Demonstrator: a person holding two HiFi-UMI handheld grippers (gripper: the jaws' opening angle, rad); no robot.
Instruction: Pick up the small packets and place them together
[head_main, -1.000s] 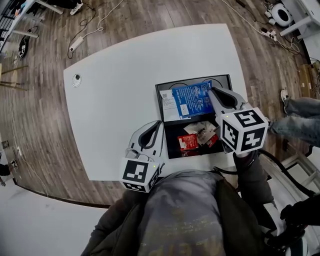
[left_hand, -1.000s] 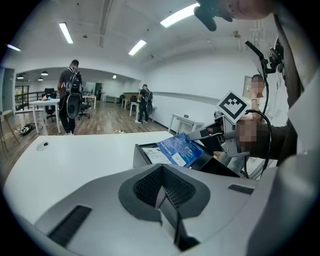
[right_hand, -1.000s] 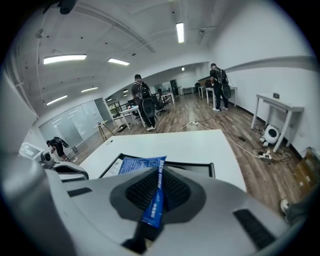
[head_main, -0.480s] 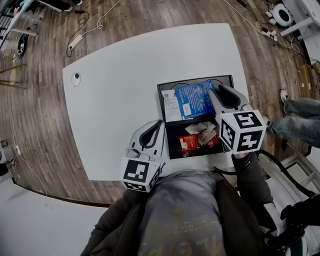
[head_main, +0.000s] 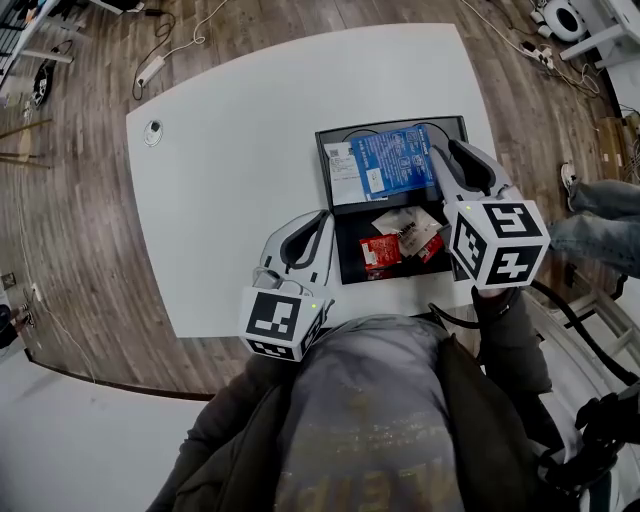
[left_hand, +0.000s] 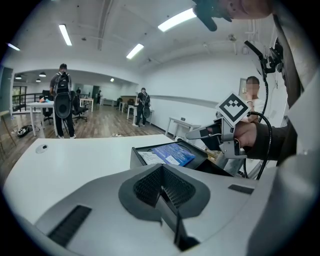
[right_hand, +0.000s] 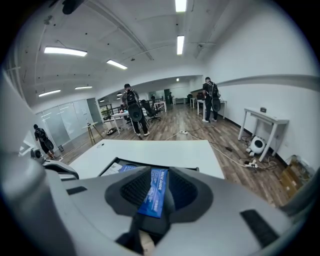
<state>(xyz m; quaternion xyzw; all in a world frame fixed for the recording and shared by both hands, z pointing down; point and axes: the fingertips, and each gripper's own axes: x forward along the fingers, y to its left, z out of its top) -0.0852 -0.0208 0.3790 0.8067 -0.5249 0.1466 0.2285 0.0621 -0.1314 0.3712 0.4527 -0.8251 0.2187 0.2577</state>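
Okay, right tongs just spread apart, blue packet between them over the black box on the bench, small red and white packets in its near half, left tongs clenched, empty

One box, one blue packet, about four small packets

Wood floor, white walls, ceiling strip lights (desks by right wall)

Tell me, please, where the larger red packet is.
Head view: the red packet lies in the near half of the black tray, leftmost of the small packets, beside a white packet.
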